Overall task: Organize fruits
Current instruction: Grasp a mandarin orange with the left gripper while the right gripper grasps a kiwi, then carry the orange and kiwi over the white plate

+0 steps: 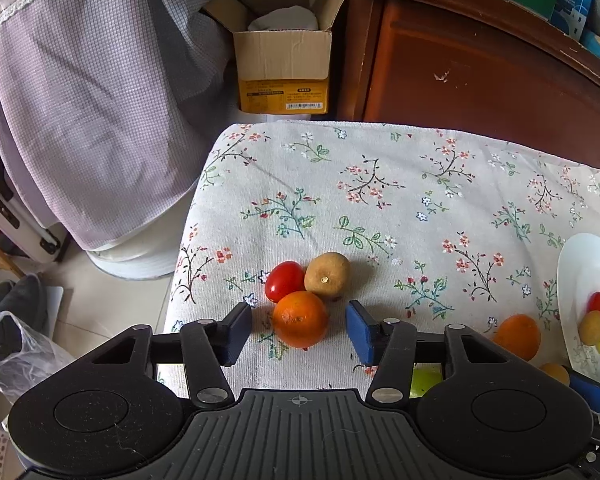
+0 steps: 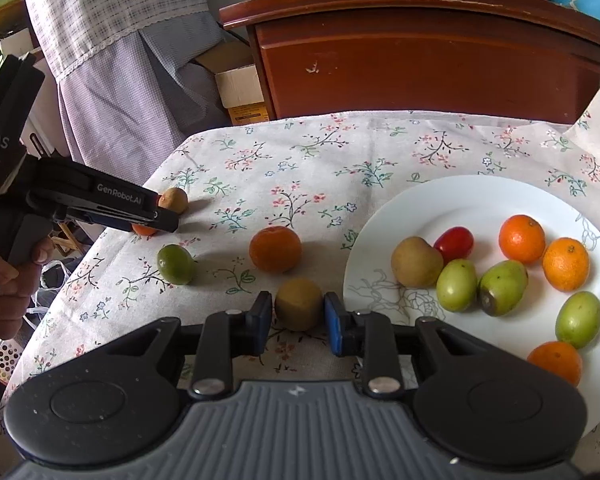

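Floral cloth (image 1: 380, 184) over a table, fruit scattered on its left half, white plate (image 2: 428, 200) at right.

Left gripper (image 1: 299, 330) lowered over the near left corner of the cloth, jaws partly open, straddling an orange (image 1: 300, 319). Gaps visible between both blue pads and the orange; not gripped. Just beyond that orange, touching it: a red tomato (image 1: 284, 281) at left, a brown fruit (image 1: 327, 275) at right, all three bunched together. In the right wrist view, same gripper seen from the side at far left, held in a hand (image 2: 4, 280), its tip hiding most of the orange.

Right gripper (image 2: 298, 312) low over the near middle of the cloth, jaws nearly closed, both pads pressed against a second brown fruit (image 2: 299, 303), which rests on the cloth just left of the plate's rim.

Loose on the cloth between the two grippers: a darker orange (image 2: 275, 249) beyond the gripped fruit, a green fruit (image 2: 175, 264) to its left.

On the plate: a brown fruit (image 2: 416, 261) and a tomato (image 2: 455, 240) at the left side, four green fruits (image 2: 502, 286) through the middle and right, two oranges (image 2: 522, 239) on the far side, another orange (image 2: 555, 362) near the close rim.

Behind the table: wooden cabinet (image 2: 420, 60), open cardboard box (image 1: 282, 60), checked fabric (image 1: 92, 120) hanging at left.
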A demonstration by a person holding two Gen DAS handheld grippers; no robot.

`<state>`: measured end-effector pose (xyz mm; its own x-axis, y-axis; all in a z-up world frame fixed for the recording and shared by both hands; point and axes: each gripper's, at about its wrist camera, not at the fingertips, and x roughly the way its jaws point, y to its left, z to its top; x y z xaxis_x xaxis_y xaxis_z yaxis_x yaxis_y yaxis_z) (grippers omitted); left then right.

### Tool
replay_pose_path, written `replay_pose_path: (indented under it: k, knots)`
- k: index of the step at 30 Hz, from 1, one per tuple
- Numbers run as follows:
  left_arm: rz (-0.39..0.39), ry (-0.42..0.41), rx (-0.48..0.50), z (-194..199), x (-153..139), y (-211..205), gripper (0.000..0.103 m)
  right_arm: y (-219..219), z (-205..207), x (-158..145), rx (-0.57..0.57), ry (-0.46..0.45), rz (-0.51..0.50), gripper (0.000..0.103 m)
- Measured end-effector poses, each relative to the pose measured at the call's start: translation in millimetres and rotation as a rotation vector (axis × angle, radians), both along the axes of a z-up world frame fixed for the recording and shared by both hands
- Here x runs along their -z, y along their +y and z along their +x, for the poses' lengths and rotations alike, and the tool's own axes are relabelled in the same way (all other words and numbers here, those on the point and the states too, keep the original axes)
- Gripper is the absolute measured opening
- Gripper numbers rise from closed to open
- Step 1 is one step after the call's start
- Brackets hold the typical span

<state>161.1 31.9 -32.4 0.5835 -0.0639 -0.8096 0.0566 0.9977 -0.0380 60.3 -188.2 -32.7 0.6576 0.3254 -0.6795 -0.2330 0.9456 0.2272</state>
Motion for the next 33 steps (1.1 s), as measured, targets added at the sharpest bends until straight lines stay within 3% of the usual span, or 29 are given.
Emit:
replay_pose_path:
  k: [5,17,33]
  knots:
    - [0.005,-0.007,0.009,-1,-1,-3,0.026,-1,0,0,0.005,0.004,0.004,0.026]
    - [-0.01,-0.036,0.063,-16,-19,-20,0.026,-12,-1,-8,0.051,0.018,0.079,0.025]
    - [-0.01,-0.093,0.138,-35,-46,-54,0.026,-22,-5,-34,0.076,-0.04,0.116,0.025]
